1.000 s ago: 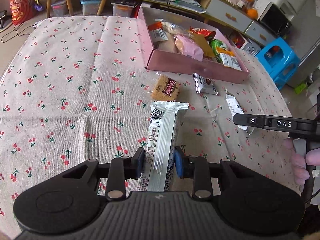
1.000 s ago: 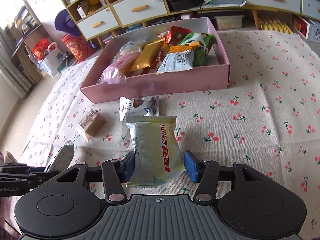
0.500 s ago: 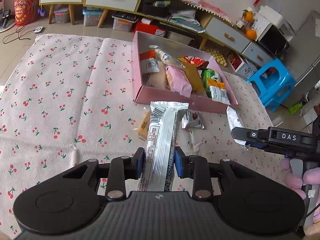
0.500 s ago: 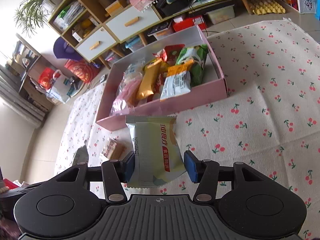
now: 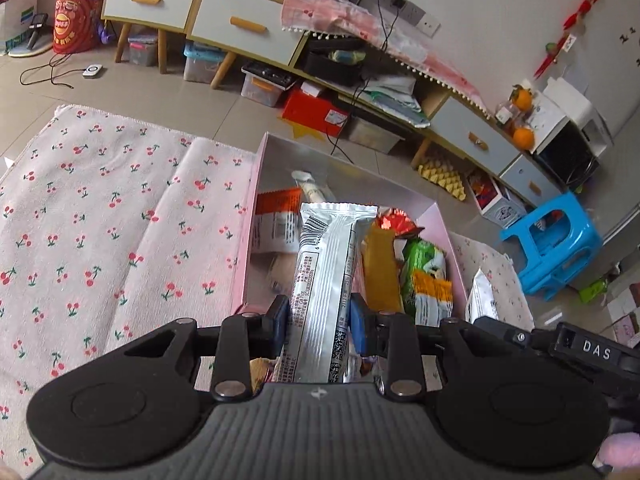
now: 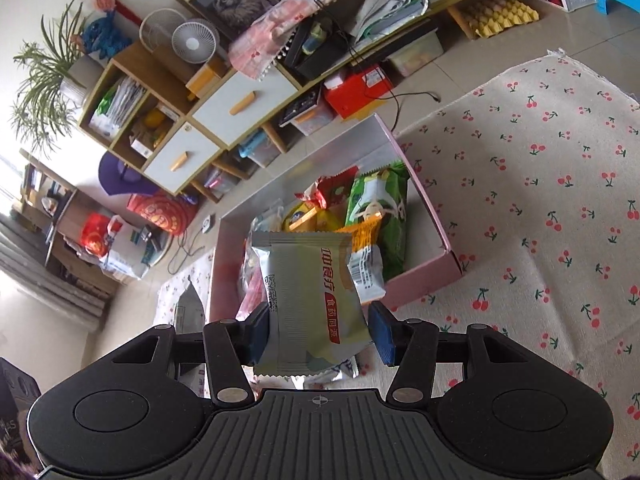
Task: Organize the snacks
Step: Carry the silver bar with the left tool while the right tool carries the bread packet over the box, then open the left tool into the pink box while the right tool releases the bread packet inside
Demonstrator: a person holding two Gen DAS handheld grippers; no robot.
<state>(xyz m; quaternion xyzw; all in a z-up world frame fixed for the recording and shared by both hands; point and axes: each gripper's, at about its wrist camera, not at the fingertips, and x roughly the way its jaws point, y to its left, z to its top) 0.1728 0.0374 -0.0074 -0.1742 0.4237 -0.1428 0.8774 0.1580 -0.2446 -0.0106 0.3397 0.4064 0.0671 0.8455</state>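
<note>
Left gripper (image 5: 319, 318): fingers clamped on long silver bar (image 5: 326, 294), held in air above near end of pink box (image 5: 245, 248).
Right gripper (image 6: 318, 330): fingers pinching pale green packet (image 6: 310, 300), also airborne over box.
Step, as judged: carry-to-box, both snacks at drop point.
Next: lower into free gaps among packets, release; loose packet (image 5: 482, 294) beside box on cherry-print worktop (image 5: 100, 240) remains.

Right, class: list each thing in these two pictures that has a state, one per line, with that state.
Left tongs: shut on the silver snack bar.
Silver snack bar: held off the cloth, in front of the box.
Right tongs: shut on the pale green packet.
Pale green packet: held in the air, sealed.
Pink box: open, partly filled with snacks.
Cabinet drawers: closed.
</note>
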